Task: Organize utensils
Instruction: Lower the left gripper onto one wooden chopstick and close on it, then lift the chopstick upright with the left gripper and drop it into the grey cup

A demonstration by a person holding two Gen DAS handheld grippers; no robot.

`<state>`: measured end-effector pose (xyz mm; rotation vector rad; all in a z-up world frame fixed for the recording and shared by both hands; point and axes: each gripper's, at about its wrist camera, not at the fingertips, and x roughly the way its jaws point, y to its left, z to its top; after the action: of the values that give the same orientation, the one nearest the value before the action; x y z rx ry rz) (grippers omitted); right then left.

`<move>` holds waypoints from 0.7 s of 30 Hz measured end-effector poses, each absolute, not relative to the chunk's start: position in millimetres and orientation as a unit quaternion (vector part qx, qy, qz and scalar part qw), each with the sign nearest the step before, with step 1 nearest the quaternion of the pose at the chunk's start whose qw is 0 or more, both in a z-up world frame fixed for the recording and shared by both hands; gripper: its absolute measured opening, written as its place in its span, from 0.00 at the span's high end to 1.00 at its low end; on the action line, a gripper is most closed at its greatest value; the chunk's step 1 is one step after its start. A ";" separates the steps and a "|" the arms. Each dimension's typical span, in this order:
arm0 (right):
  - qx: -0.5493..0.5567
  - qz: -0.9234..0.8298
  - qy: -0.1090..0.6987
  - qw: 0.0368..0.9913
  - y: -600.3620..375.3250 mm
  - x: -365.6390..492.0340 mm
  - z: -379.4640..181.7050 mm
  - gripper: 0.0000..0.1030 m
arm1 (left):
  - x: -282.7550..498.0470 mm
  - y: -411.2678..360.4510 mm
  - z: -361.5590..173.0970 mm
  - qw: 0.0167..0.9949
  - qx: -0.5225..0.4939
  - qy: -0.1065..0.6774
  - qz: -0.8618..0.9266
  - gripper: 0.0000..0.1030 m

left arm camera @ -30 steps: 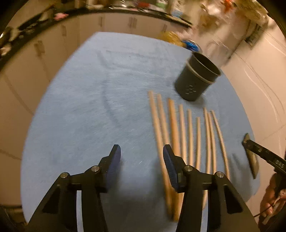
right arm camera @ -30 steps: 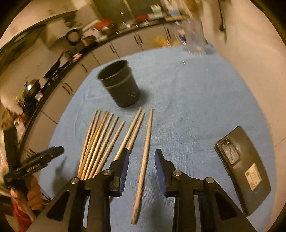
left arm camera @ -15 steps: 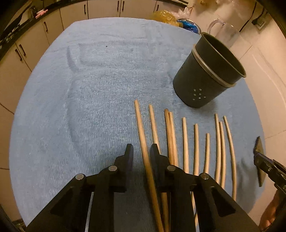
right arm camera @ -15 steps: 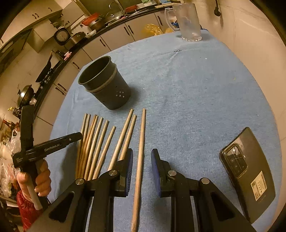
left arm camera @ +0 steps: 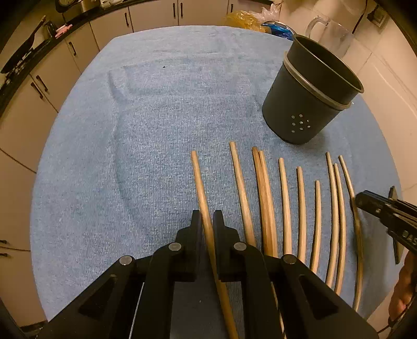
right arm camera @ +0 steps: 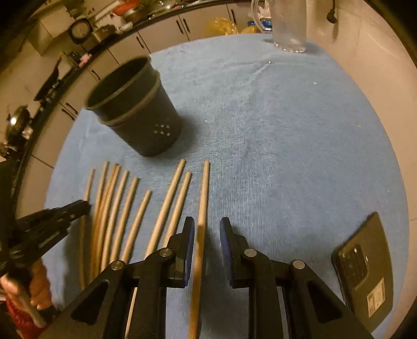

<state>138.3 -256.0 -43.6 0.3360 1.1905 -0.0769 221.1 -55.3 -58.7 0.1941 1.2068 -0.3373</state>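
Observation:
Several wooden chopsticks [left arm camera: 284, 206] lie side by side on a blue cloth [left arm camera: 146, 135], with a dark utensil cup [left arm camera: 310, 96] upright behind them. My left gripper [left arm camera: 207, 221] is shut on the leftmost chopstick [left arm camera: 199, 180]. In the right wrist view the cup [right arm camera: 135, 109] stands at the upper left and the chopsticks [right arm camera: 130, 208] lie below it. My right gripper [right arm camera: 207, 229] straddles the rightmost chopstick [right arm camera: 203, 198], which rests against the left finger [right arm camera: 189, 234]; the jaws stand apart.
A black phone [right arm camera: 365, 263] lies on the cloth at the lower right. A clear glass mug [right arm camera: 284, 23] stands at the far edge. Cabinets [left arm camera: 156, 15] run behind the table. The other gripper shows at each view's side.
My left gripper moved in over the leftmost chopstick and closed on it. My right gripper stayed around the rightmost chopstick and the view came closer to the cup.

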 end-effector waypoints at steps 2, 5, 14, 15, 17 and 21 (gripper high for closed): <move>0.151 -0.038 0.567 0.809 -254.6 145.8 -50.2 0.80 | 220.7 -57.2 -59.8 0.808 0.093 0.562 -0.153 0.92; 0.138 -0.034 0.565 0.813 -250.7 149.5 -48.7 0.93 | 216.6 -53.8 -57.9 0.810 0.079 0.559 -0.160 0.93; 0.193 -0.003 0.493 0.848 -267.0 127.3 -3.9 0.93 | 191.8 -28.9 -3.0 0.847 0.018 0.492 -0.202 0.94; 0.195 0.004 0.476 0.858 -267.5 122.9 6.9 0.93 | 186.4 -28.1 6.7 0.852 0.017 0.480 -0.206 0.94; 0.199 0.012 0.444 0.874 -267.8 113.9 26.8 0.93 | 178.0 -27.6 28.2 0.865 0.015 0.455 -0.212 0.94; 0.197 0.027 0.377 0.904 -268.1 96.5 67.3 0.93 | 160.6 -30.6 61.7 0.882 0.014 0.414 -0.222 0.94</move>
<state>96.5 -268.1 67.3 0.4076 0.7796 0.0549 160.6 -30.6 61.7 0.0295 0.8631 -0.4629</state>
